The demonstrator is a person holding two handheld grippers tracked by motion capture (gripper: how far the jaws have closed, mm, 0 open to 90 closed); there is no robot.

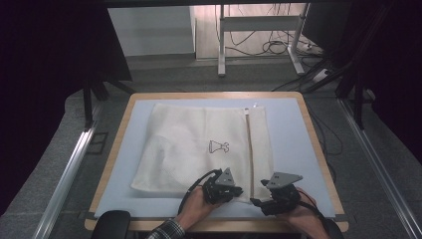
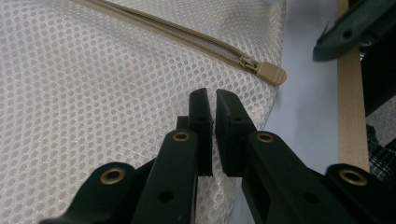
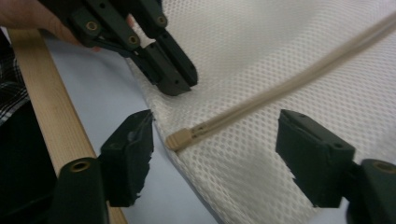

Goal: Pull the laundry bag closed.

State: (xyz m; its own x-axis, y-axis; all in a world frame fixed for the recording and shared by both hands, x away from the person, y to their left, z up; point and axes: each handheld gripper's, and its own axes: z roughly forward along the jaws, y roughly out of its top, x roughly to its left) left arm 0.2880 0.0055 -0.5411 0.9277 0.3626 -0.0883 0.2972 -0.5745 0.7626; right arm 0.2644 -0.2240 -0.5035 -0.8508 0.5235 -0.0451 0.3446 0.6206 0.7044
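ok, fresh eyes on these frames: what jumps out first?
A white mesh laundry bag lies flat across the pale blue mat, a tan zipper running down its right part. At the near edge, the left gripper is shut on the mesh beside the zipper's pull tab. The right gripper straddles that tab with open jaws.

The table (image 1: 298,124) is softly lit from above, but the room around it is very dark (almost black at both sides). The high view looks a bit grainy. Close up, the white mesh bag (image 2: 93,93) beyond the jaws looks sharp and bright, while the jaws themselves look soft and dark.
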